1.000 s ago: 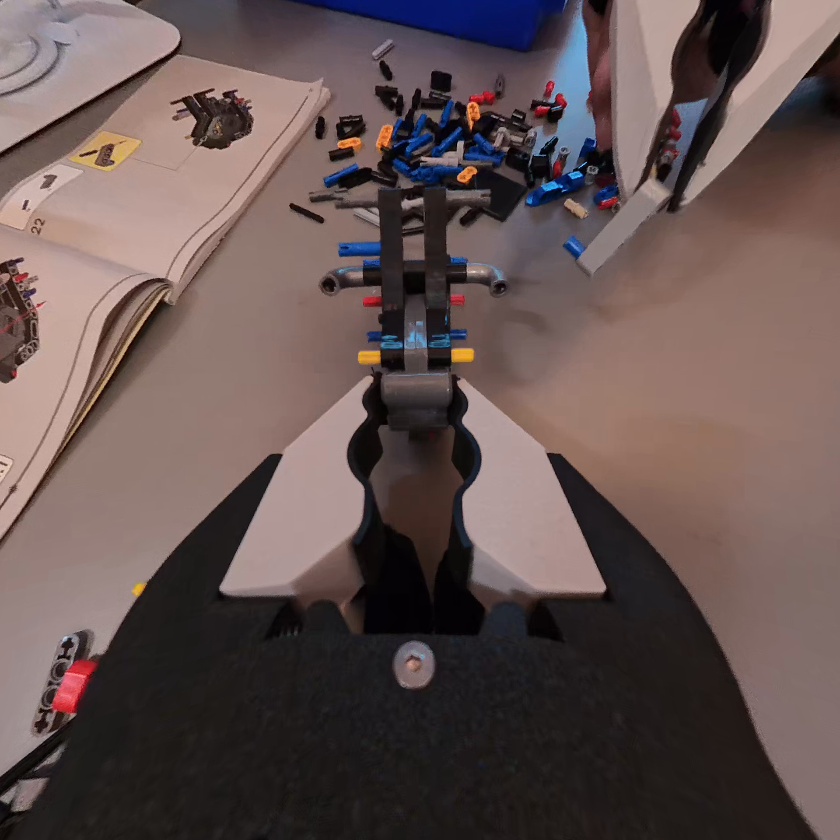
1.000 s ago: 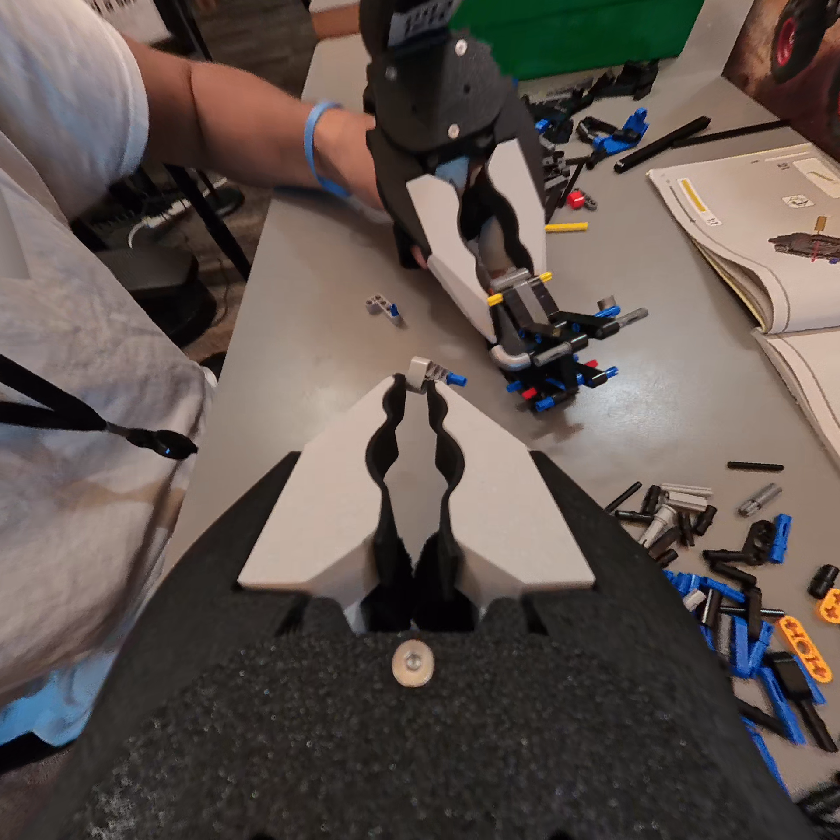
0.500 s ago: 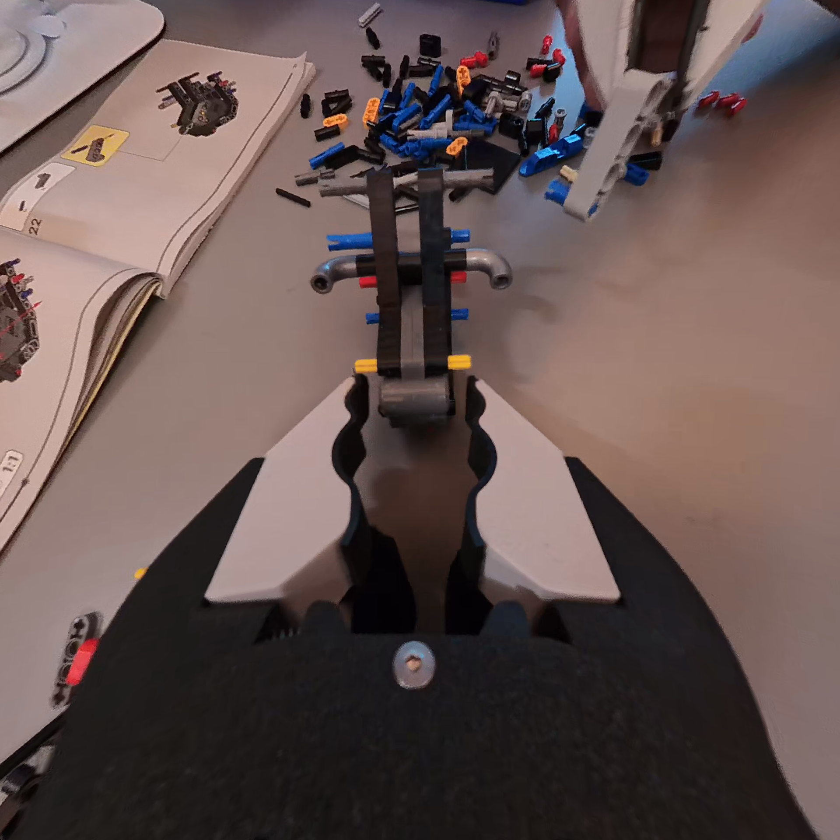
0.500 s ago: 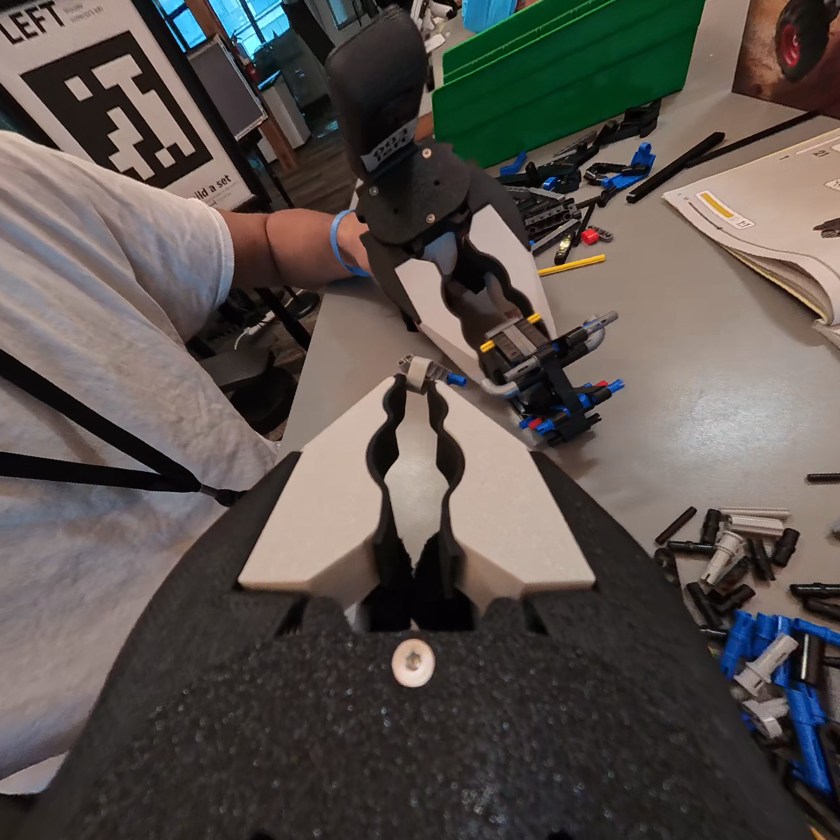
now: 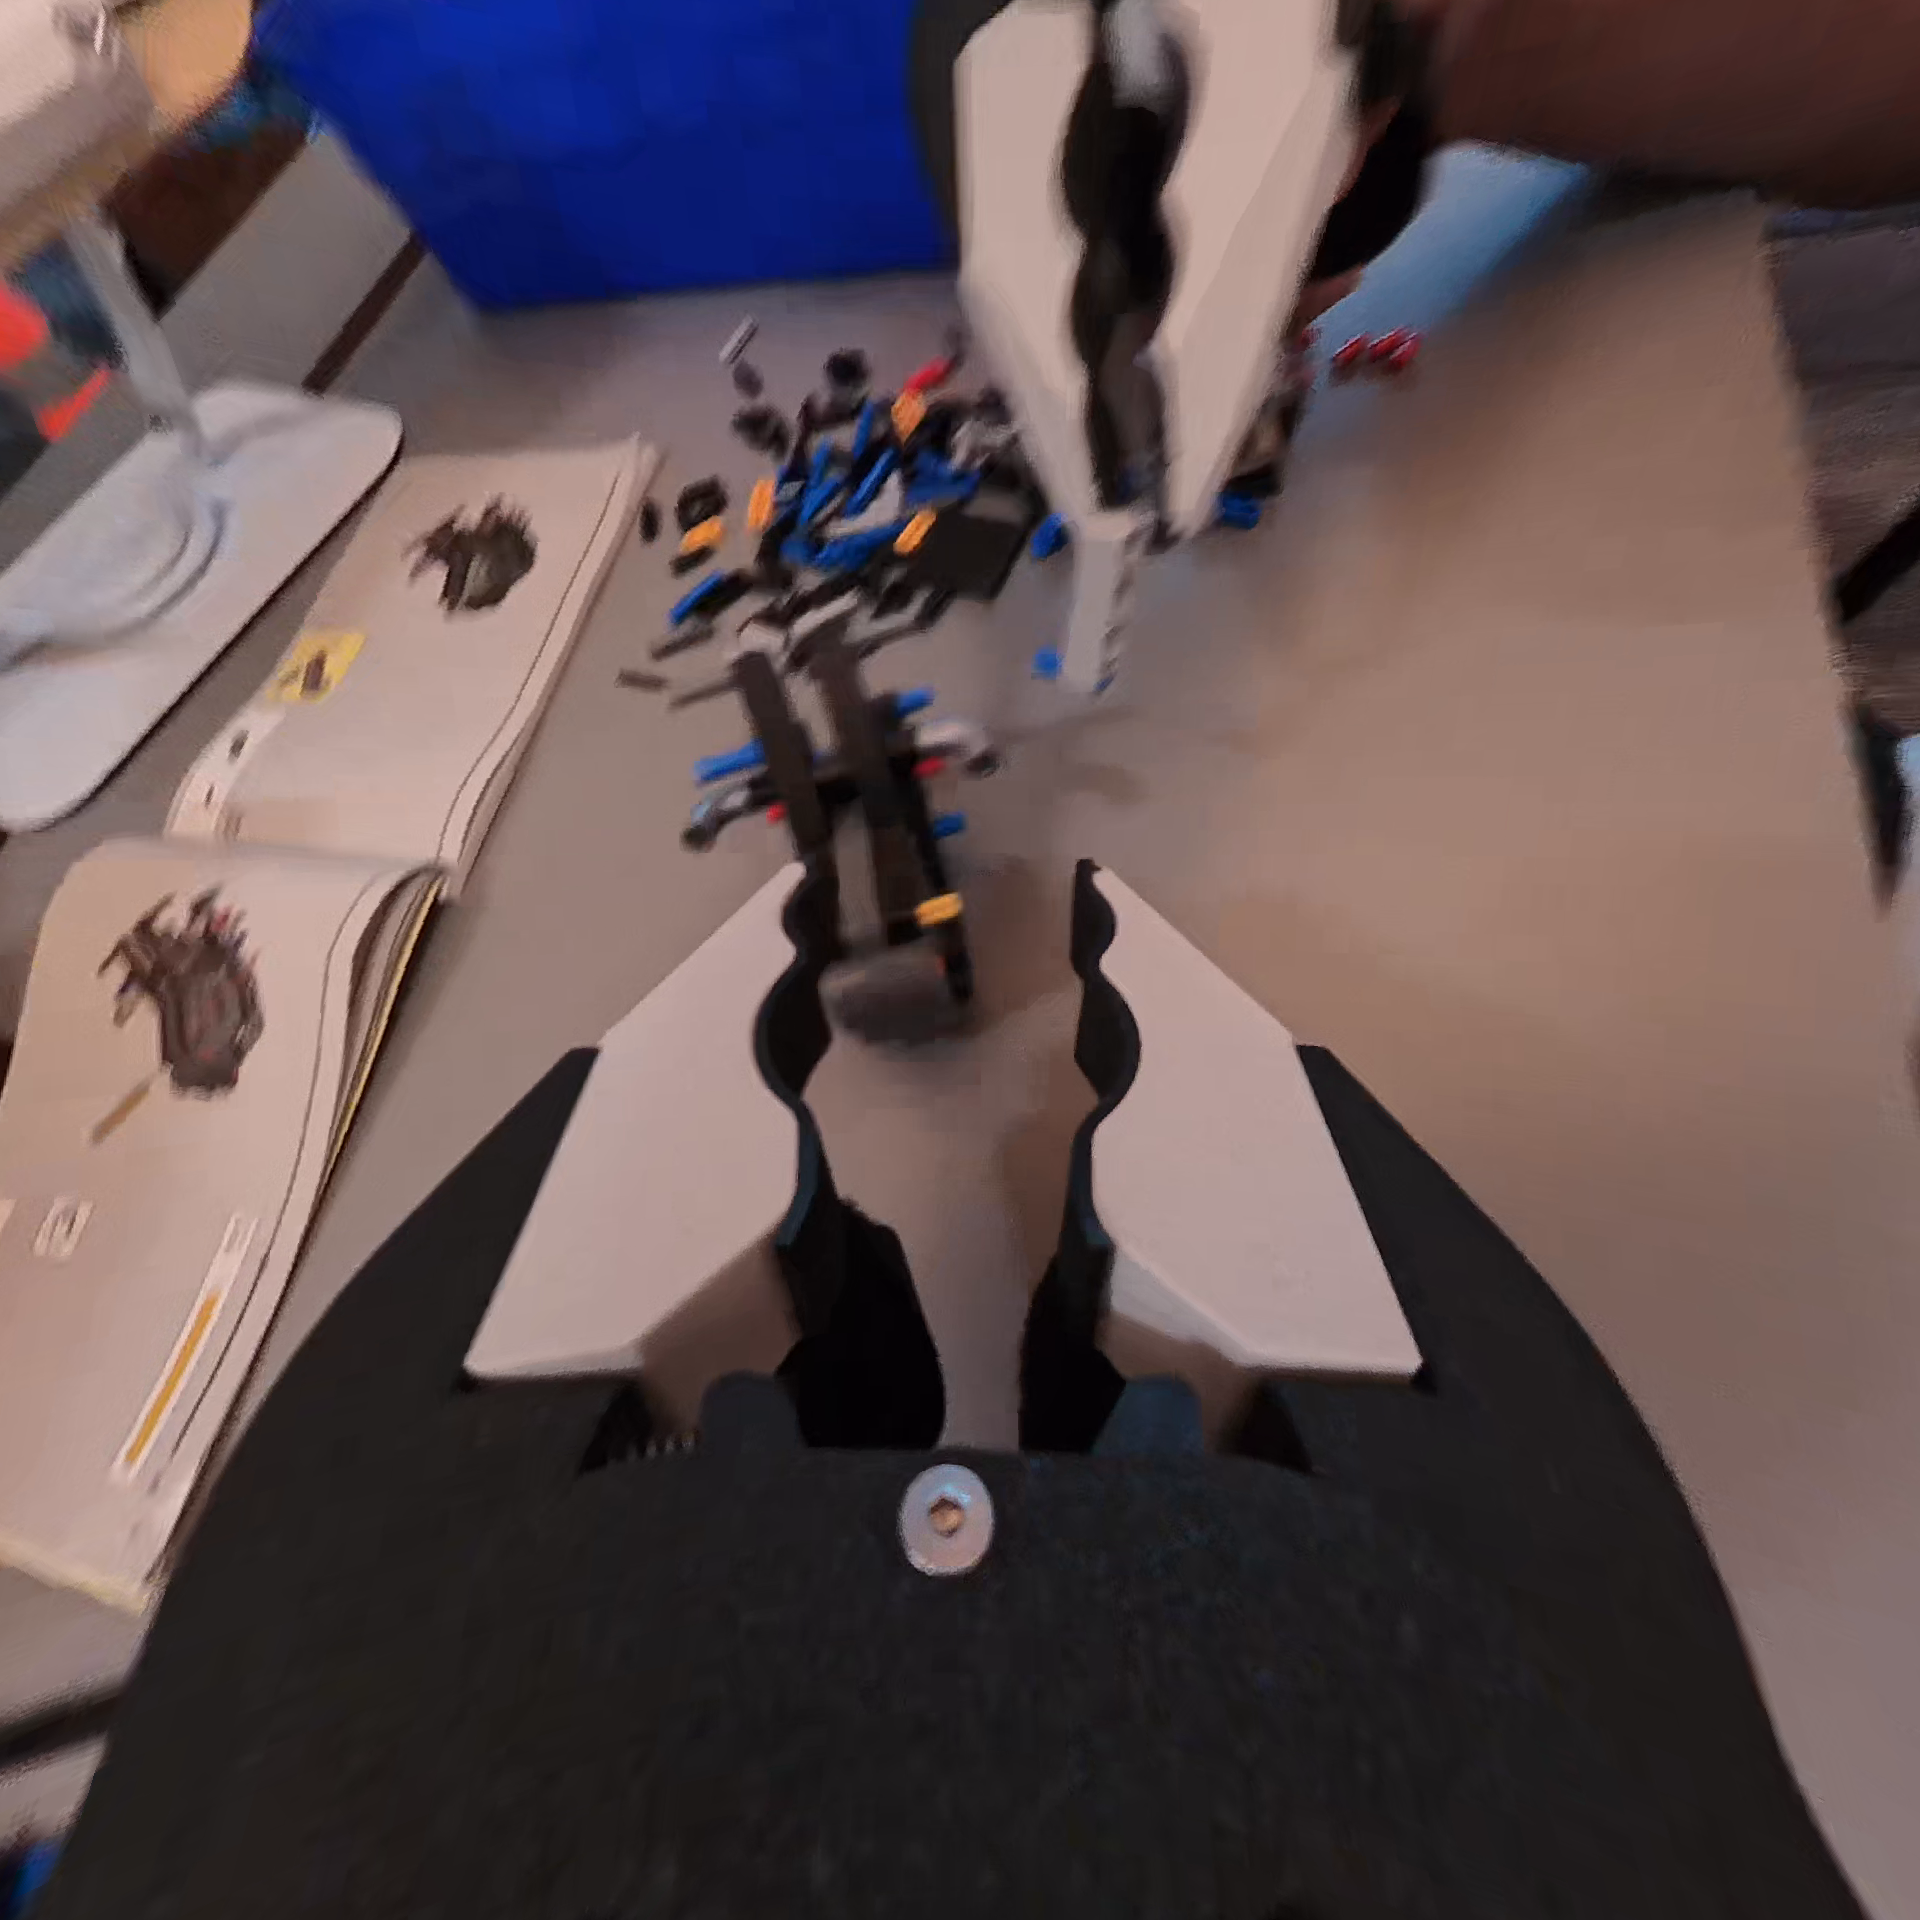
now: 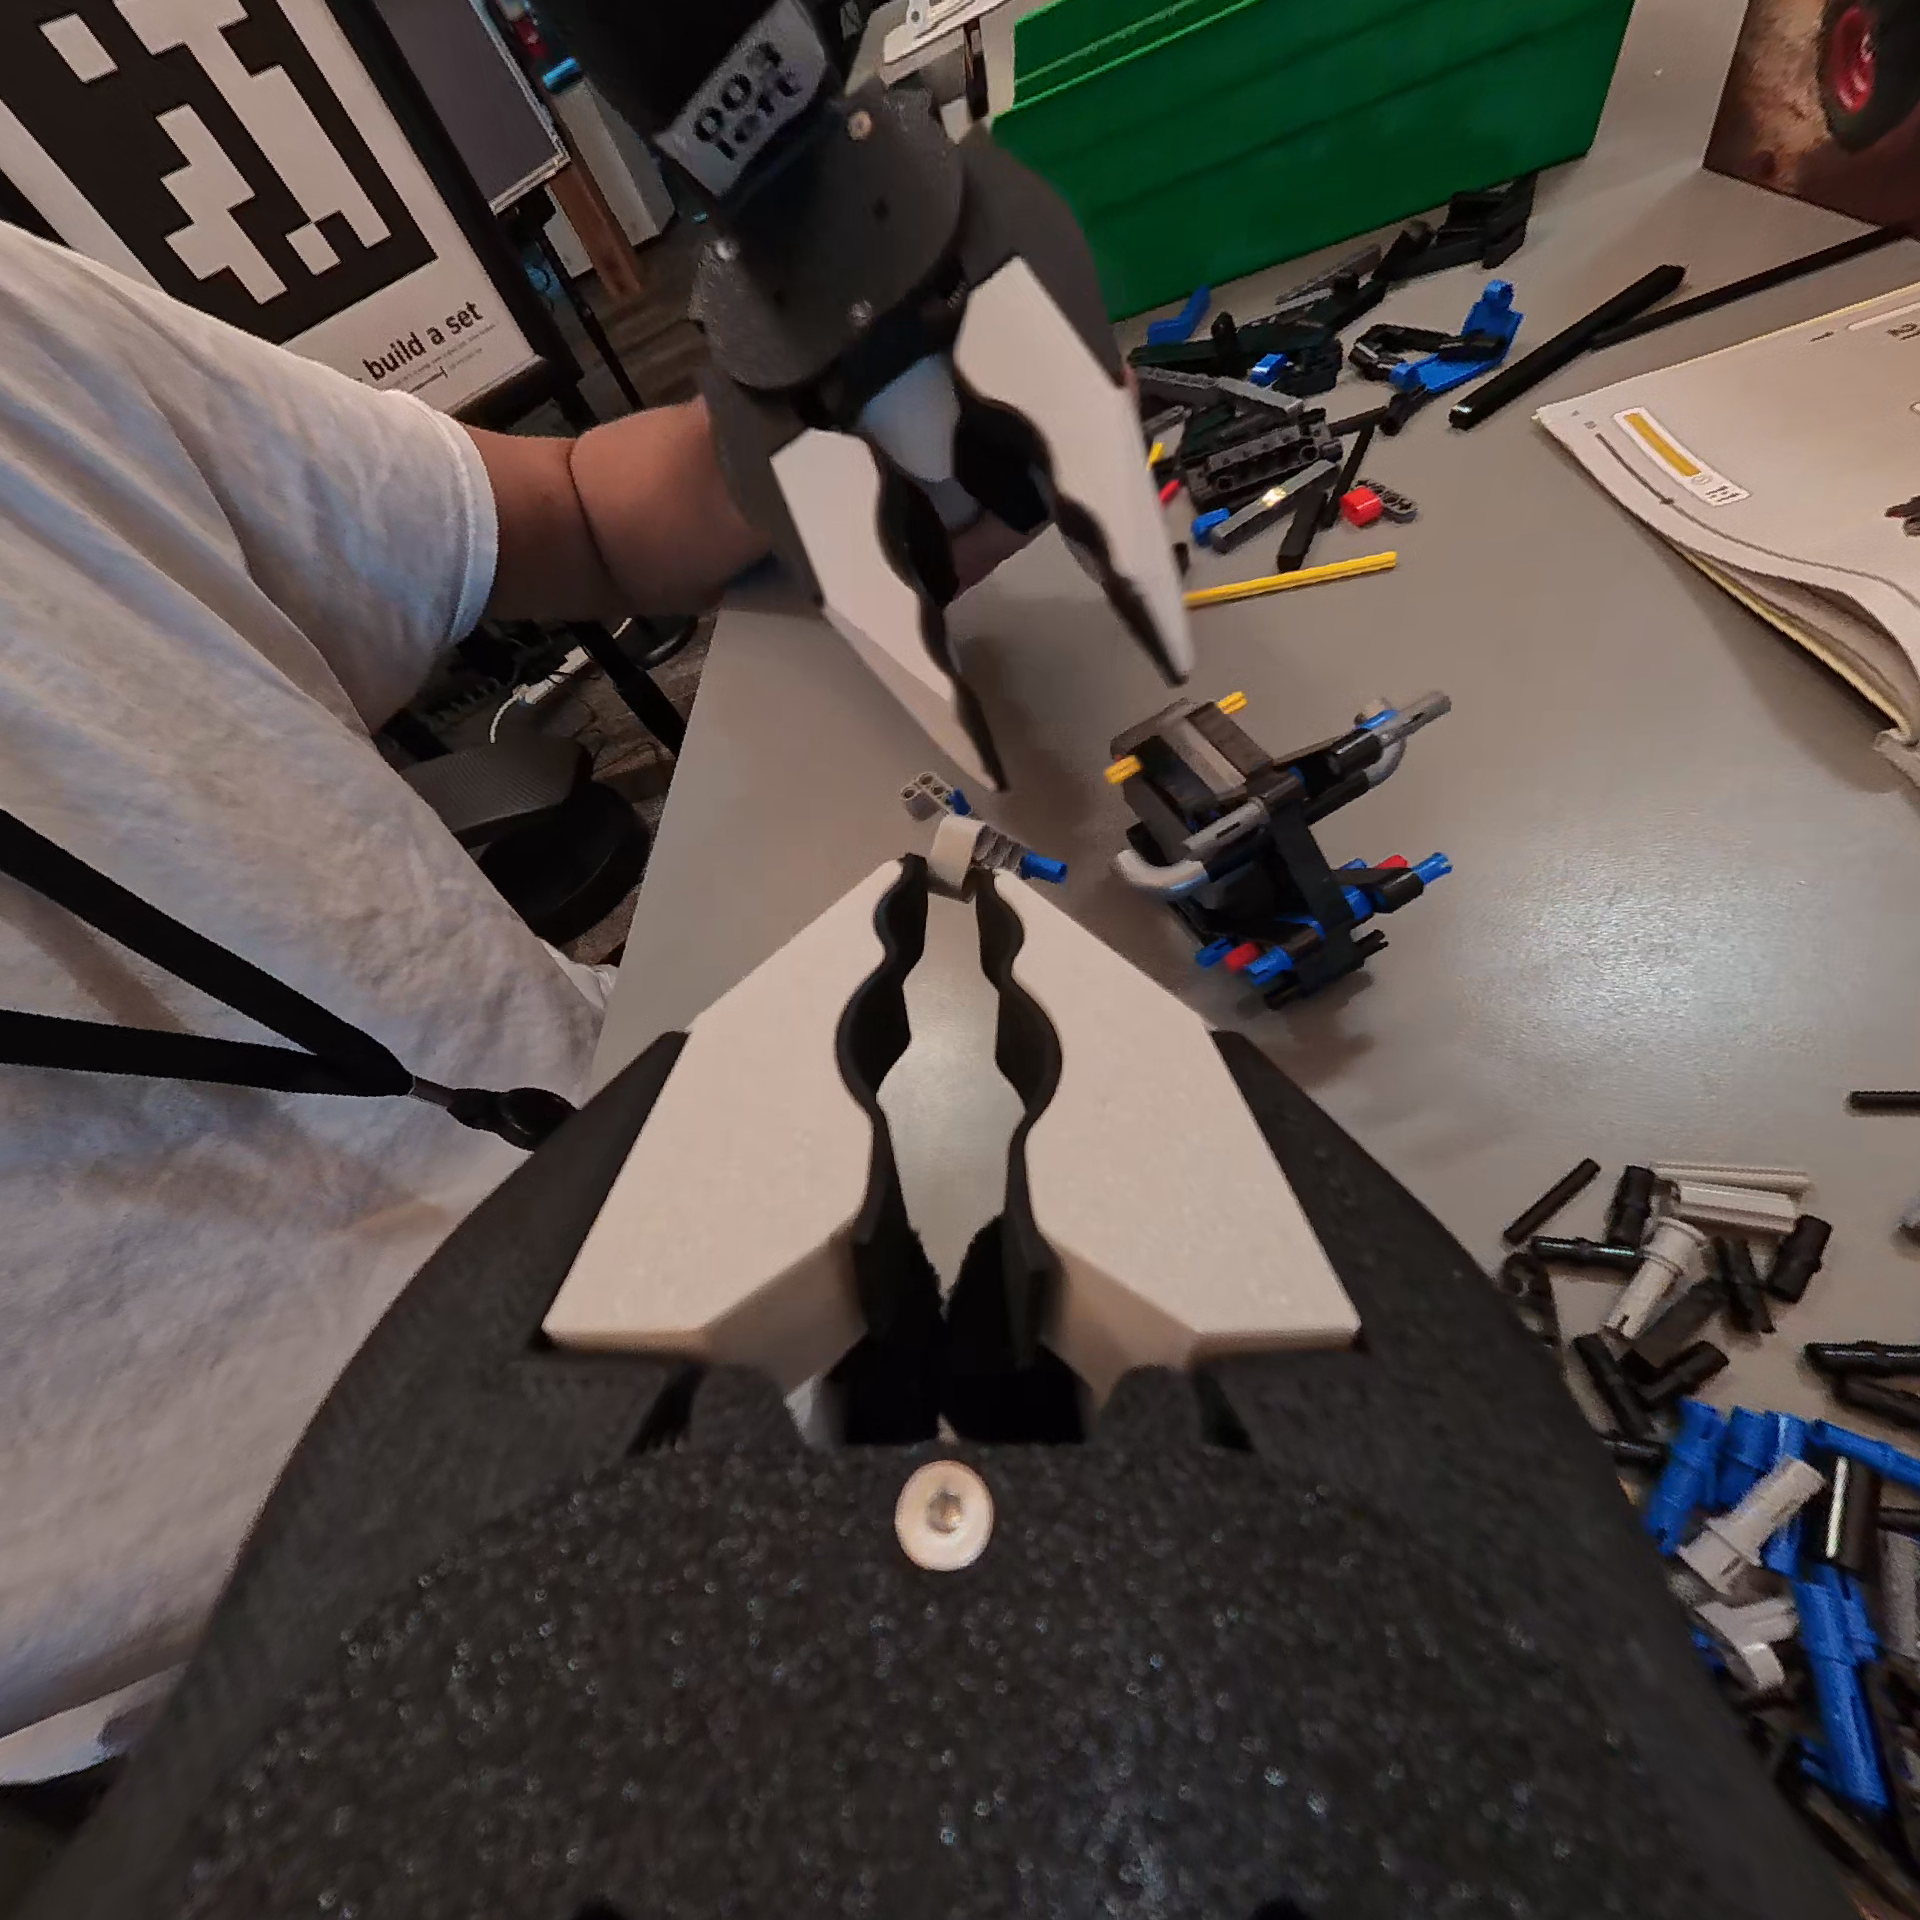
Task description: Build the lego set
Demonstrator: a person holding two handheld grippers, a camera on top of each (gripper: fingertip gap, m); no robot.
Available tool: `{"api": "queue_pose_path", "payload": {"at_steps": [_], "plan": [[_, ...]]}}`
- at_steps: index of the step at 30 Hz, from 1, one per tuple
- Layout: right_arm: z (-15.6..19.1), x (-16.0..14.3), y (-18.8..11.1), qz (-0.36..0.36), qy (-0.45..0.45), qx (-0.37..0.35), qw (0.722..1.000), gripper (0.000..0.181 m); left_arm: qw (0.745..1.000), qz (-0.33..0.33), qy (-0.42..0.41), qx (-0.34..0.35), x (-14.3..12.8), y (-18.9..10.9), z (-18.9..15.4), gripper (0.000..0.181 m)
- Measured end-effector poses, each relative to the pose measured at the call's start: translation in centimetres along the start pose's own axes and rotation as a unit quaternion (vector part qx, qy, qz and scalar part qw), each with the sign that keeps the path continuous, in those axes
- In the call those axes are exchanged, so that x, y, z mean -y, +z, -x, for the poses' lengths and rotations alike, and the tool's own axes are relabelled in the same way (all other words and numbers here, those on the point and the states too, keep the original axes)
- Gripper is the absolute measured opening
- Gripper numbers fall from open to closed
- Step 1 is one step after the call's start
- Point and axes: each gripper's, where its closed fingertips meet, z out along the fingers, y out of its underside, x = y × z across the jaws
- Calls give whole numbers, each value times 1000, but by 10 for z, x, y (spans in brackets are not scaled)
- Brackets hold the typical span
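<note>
The partly built black, grey and blue lego assembly [image 5: 862, 831] lies on the grey table; it also shows in the right wrist view [image 6: 1268, 831]. My left gripper [image 5: 940, 899] is open and empty, its fingers just behind the assembly and apart from it. In the right wrist view the left gripper [image 6: 1081, 722] hangs above the table. My right gripper [image 6: 951, 878] is shut on a light grey piece with a blue pin [image 6: 971, 844]. In the blurred left wrist view the right gripper [image 5: 1132, 509] holds that piece [image 5: 1101, 613] above the table, beyond the assembly.
An open instruction booklet [image 5: 416, 675] lies left of the assembly. Several loose pieces [image 5: 852, 499] lie beyond it, in front of a blue bin [image 5: 623, 135]. Green bins [image 6: 1299, 135], a yellow axle [image 6: 1288, 579], a small grey piece [image 6: 928, 798] and a person's arm [image 6: 623, 509] show.
My left gripper has opened, let go of the assembly and pulled up and back; the assembly now lies on the table. My right gripper still holds the grey piece.
</note>
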Motion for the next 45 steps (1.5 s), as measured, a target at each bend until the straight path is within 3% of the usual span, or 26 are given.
{"api": "queue_pose_path", "payload": {"at_steps": [1, 7, 12, 19, 21, 25, 33, 39, 45], "plan": [[2, 0, 2, 3, 1, 4, 1000, 9, 999, -24, 13, -21, 9, -2, -10, 35], [11, 13, 13, -16, 23, 47, 998, 9, 993, -73, -4, -91, 35, -3, -32, 31], [14, 16, 12, -33, 38, 63, 997, 9, 995, -57, 15, -81, 33, -9, -32, 31], [24, 12, 19, -31, 63, 105, 992, 8, 997, -46, 25, -53, 30, -4, -44, 21], [24, 11, 20, -27, 57, 100, 993, 9, 997, -50, 22, -52, 31, -3, -45, 11], [24, 12, 18, -31, 53, 96, 993, 9, 997, -61, 15, -53, 34, -3, -43, 9], [9, 13, 16, -41, 24, 30, 998, 13, 997, -73, 2, -28, 30, 2, -29, 8], [-5, 25, 8, -68, -34, -54, 996, 25, 994, -99, -37, -7, 31, -3, -13, 8], [-7, 30, 6, -72, -89, -108, 988, 25, 994, -97, -49, -5, 27, 1, -11, 8]]}}
